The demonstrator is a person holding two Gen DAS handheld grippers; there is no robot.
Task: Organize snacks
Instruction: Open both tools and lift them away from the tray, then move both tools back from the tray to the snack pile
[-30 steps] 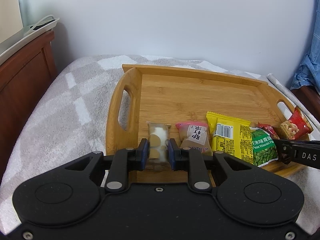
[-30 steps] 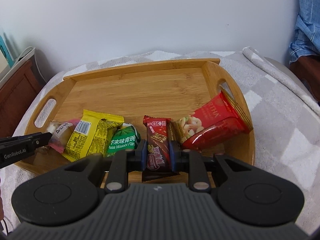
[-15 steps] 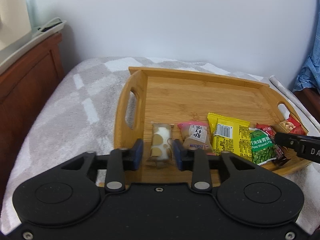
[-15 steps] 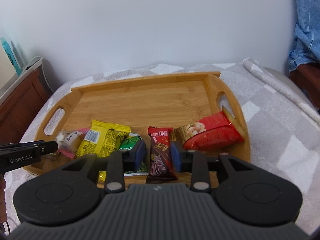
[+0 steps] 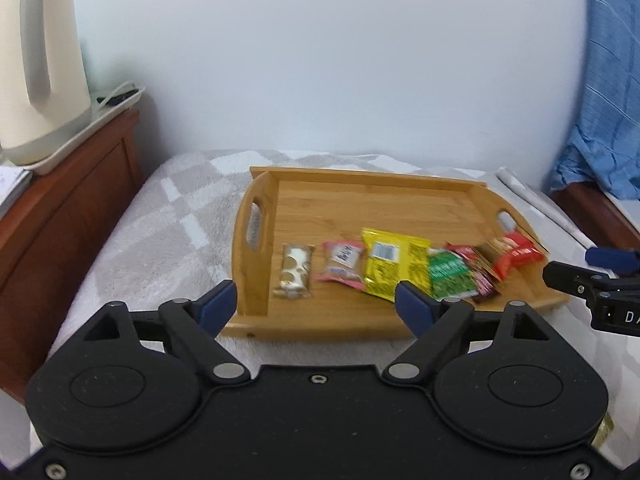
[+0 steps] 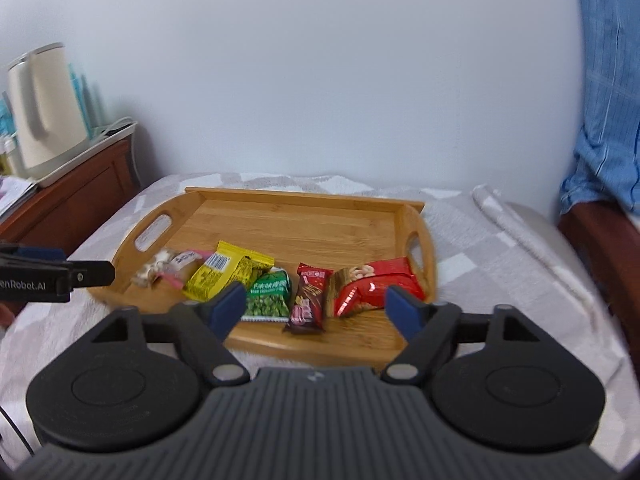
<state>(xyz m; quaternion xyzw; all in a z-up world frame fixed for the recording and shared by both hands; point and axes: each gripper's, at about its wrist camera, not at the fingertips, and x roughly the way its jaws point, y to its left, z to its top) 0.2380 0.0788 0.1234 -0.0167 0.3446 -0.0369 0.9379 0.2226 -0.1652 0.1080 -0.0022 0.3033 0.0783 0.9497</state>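
Both grippers have let go and pulled back from the tray since a second ago, when each was clamped on a snack. From the left wrist view, the left gripper [image 5: 316,300] hangs short of the near rim of the wooden tray [image 5: 360,178], jaws spread wide and holding nothing; the clear-wrapped white snack [image 5: 295,270] it had held now lies flat near the tray's left handle, with the pink packet [image 5: 342,266], yellow packet [image 5: 390,268] and green pea packet [image 5: 450,278] running rightward from it in a row. The right gripper's tip shows at the far right edge, off the tray. From the right wrist view, the right gripper [image 6: 316,304] is likewise drawn back with jaws wide apart and empty; the dark chocolate bar [image 6: 308,300] it released sits between the green pea packet and the red nut packet [image 6: 376,286]. A kettle [image 6: 40,116] stands on the side cabinet, well apart. All six snacks lying side by side along the tray's near edge suggests the arranging is essentially finished.
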